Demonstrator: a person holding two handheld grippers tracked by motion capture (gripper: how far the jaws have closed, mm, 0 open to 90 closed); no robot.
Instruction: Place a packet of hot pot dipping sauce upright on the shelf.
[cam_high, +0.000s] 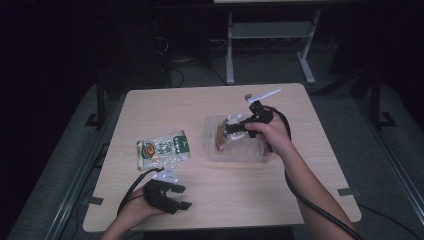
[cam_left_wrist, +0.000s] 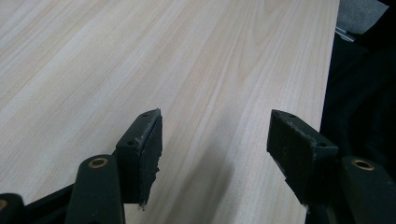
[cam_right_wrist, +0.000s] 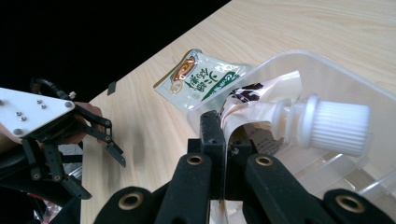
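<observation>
My right gripper (cam_high: 227, 131) (cam_right_wrist: 224, 135) is shut on a white spout pouch (cam_high: 221, 137) (cam_right_wrist: 261, 100) with dark print and a ribbed white screw cap (cam_right_wrist: 338, 128). The pouch hangs over the left end of a clear plastic container (cam_high: 240, 152) (cam_right_wrist: 327, 60) in the middle of the table. A green and white snack packet (cam_high: 164, 148) (cam_right_wrist: 196, 79) lies flat to the container's left. My left gripper (cam_high: 185, 196) (cam_left_wrist: 215, 140) (cam_right_wrist: 100, 175) rests near the table's front left edge, jaws open with bare tabletop between them.
The light wooden table (cam_high: 280, 190) (cam_left_wrist: 140, 56) has bare room at the front right and along the back. The right gripper's cable (cam_high: 300, 192) trails along the forearm. Beyond the far edge stand a white frame (cam_high: 270, 45) and a dark floor.
</observation>
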